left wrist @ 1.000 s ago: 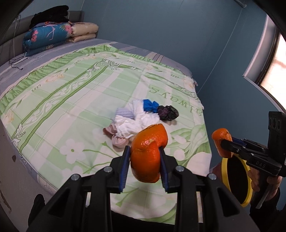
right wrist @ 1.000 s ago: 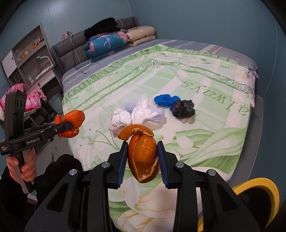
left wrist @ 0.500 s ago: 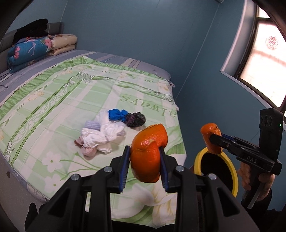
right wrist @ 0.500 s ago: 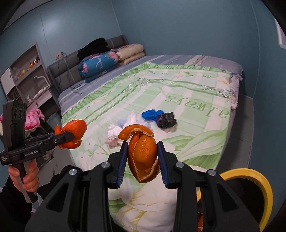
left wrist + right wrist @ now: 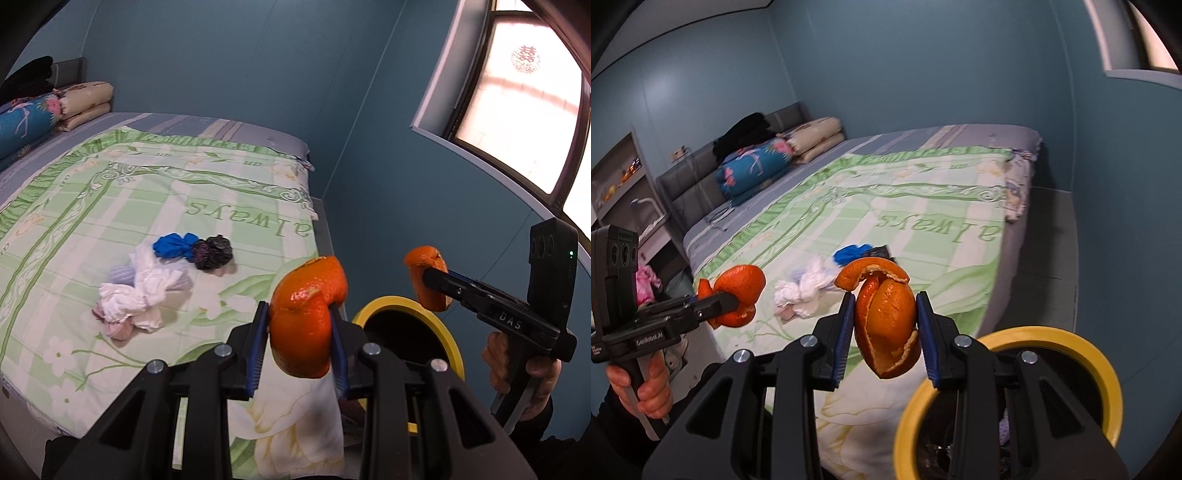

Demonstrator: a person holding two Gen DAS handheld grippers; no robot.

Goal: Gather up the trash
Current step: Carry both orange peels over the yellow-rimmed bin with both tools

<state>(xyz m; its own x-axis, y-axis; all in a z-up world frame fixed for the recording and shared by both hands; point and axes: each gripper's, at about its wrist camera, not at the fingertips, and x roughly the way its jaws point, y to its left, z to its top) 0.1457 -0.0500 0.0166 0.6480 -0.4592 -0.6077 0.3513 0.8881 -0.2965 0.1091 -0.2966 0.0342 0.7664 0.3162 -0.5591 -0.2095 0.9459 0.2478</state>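
My left gripper (image 5: 299, 345) is shut on a piece of orange peel (image 5: 306, 317), held above the bed's near corner; it also shows in the right wrist view (image 5: 733, 302). My right gripper (image 5: 886, 338) is shut on another orange peel (image 5: 888, 328); it also shows in the left wrist view (image 5: 428, 280), above the yellow-rimmed trash bin (image 5: 452, 343). The bin (image 5: 1071, 339) stands on the floor beside the bed, at my lower right. Crumpled white tissues (image 5: 140, 295), a blue wad (image 5: 173, 245) and a dark wad (image 5: 214, 253) lie on the green bedspread (image 5: 110, 206).
Folded quilts and pillows (image 5: 768, 162) are stacked at the bed's head. A shelf unit (image 5: 624, 184) stands at the far left. A blue wall and a window (image 5: 524, 122) are on the right. Grey floor (image 5: 1049, 258) runs between bed and wall.
Both grippers have swung right toward the bin with their peels still held. The bin now shows more fully in both views, and the bed has shifted left.
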